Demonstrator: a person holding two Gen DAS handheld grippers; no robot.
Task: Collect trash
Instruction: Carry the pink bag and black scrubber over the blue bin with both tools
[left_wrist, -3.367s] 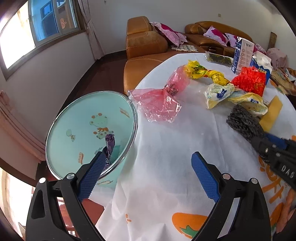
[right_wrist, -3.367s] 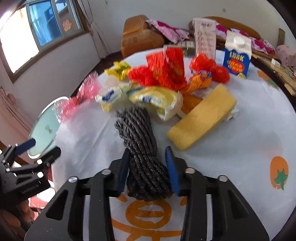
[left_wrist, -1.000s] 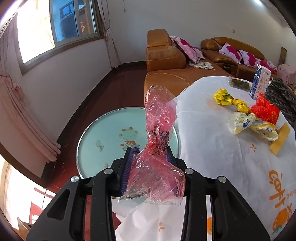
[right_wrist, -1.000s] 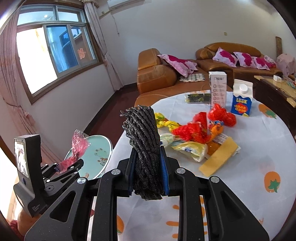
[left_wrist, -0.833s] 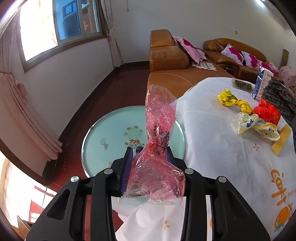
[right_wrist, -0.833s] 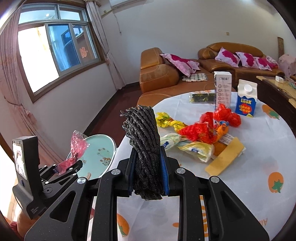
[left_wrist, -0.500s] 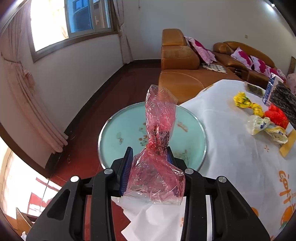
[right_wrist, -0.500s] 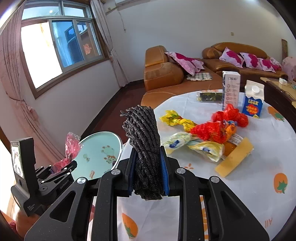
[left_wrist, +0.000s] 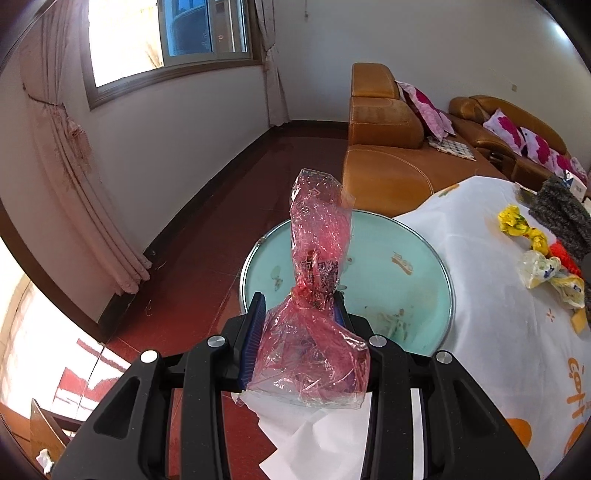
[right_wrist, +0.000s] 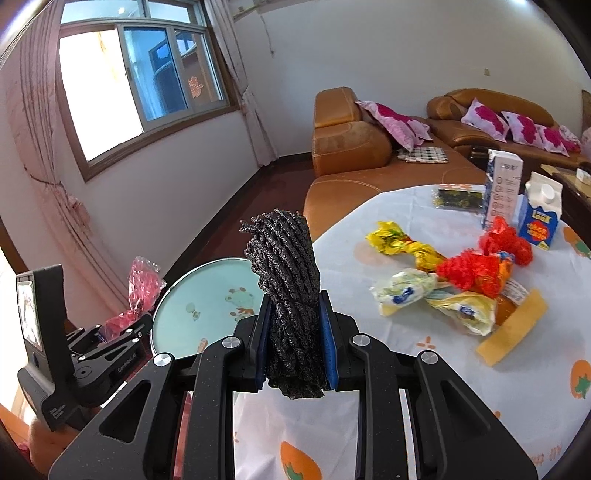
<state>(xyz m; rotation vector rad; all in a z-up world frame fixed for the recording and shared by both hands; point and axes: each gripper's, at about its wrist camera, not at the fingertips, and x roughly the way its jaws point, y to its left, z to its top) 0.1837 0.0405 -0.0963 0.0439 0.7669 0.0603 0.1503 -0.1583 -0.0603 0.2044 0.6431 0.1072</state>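
My left gripper (left_wrist: 300, 312) is shut on a crumpled red plastic bag (left_wrist: 317, 280) and holds it upright above the near rim of a round teal trash bin (left_wrist: 439, 266) that stands on the floor beside the table. My right gripper (right_wrist: 295, 325) is shut on a bundle of black rope (right_wrist: 286, 266), held upright over the table edge next to the bin (right_wrist: 168, 314). The left gripper with its red bag (right_wrist: 142, 286) also shows at the left of the right wrist view.
A round table with a white cloth (right_wrist: 417, 387) holds yellow (right_wrist: 399, 242), white-blue (right_wrist: 402, 290) and red (right_wrist: 476, 266) wrappers, a yellow sponge (right_wrist: 513, 325), and two cartons (right_wrist: 539, 218). Orange sofas (right_wrist: 351, 147) stand behind; red floor (left_wrist: 207, 251) lies left.
My left gripper has swung left with the red bag, bringing the bin more to the centre and right of its view. My right gripper has shifted toward the bin with the rope.
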